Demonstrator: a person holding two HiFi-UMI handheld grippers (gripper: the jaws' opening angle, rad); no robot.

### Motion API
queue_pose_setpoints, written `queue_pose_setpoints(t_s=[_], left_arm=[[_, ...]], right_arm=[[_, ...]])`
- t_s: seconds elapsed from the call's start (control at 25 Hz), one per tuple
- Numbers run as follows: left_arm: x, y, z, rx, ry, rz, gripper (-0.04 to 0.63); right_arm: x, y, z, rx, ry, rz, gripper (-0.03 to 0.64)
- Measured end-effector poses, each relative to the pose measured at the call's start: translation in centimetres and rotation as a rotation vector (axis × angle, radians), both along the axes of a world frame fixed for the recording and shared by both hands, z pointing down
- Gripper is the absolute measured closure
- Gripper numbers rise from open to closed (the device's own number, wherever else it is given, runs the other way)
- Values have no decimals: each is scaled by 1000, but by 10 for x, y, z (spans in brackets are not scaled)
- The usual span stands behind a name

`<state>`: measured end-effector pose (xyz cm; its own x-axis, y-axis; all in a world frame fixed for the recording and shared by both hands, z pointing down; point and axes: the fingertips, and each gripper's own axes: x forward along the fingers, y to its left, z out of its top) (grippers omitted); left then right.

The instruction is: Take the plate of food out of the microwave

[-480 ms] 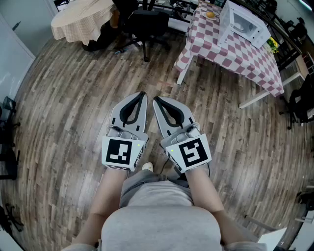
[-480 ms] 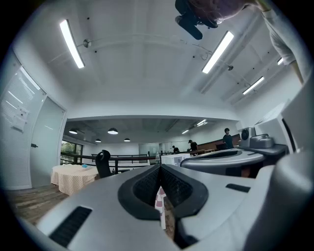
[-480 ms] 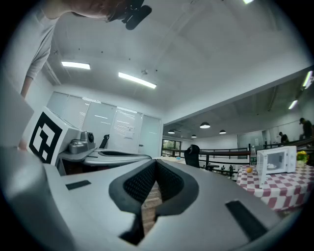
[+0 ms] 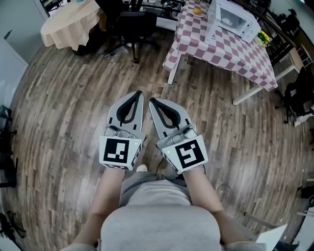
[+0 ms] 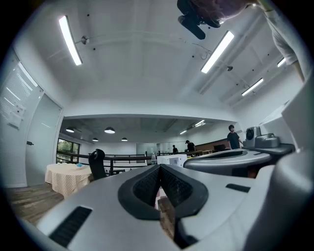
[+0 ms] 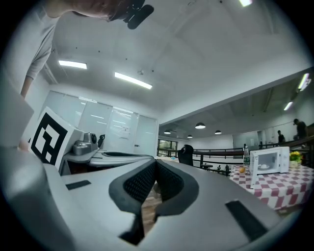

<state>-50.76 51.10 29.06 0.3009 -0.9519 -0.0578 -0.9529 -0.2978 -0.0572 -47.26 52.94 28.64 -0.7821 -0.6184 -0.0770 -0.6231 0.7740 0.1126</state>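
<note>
Plate point(image 6: 263, 166): inside microwave point(image 6: 269, 161), seen only as small pale shape thru front; food on it too small to tell. Prob. stiff, brittle ceramic w/ slick glazed rim, moderate weight, maybe hot. Loose food likely to slide if tipped. Best taken at near rim, pinched top & bottom, kept level on way out. Lies flat, looks round, so no real long axis; faces up.

Microwave front turned roughly toward person; door state unclear at this range. Stands at far end of checked desk point(image 4: 230, 49), top right in head view, w/ orange fruit point(image 4: 197, 11) just beside. Well apart from both tools, wood floor point(image 4: 64, 112) between.

Left hand-held gripper point(image 4: 138, 94): jaws fully together, nothing between them. Right hand-held gripper point(image 4: 151, 101): same, closed & empty. Held side by side, level, in front of body, tips near each other.

Task barely begun by look of it: approach needed first, then jaws opened before reaching in.
</note>
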Motion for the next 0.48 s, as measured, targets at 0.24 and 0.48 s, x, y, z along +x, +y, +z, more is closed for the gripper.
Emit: queue_pose_setpoints(t_s=[0.24,0.48], left_arm=[[33,-18,-2,-5,-16,9,595],[75,-50,-1,-12,-24,34,595]], right_arm=[[30,-25,-5,-10,-35,8,594],[67,-54,-6,-6,-44,16,594]])
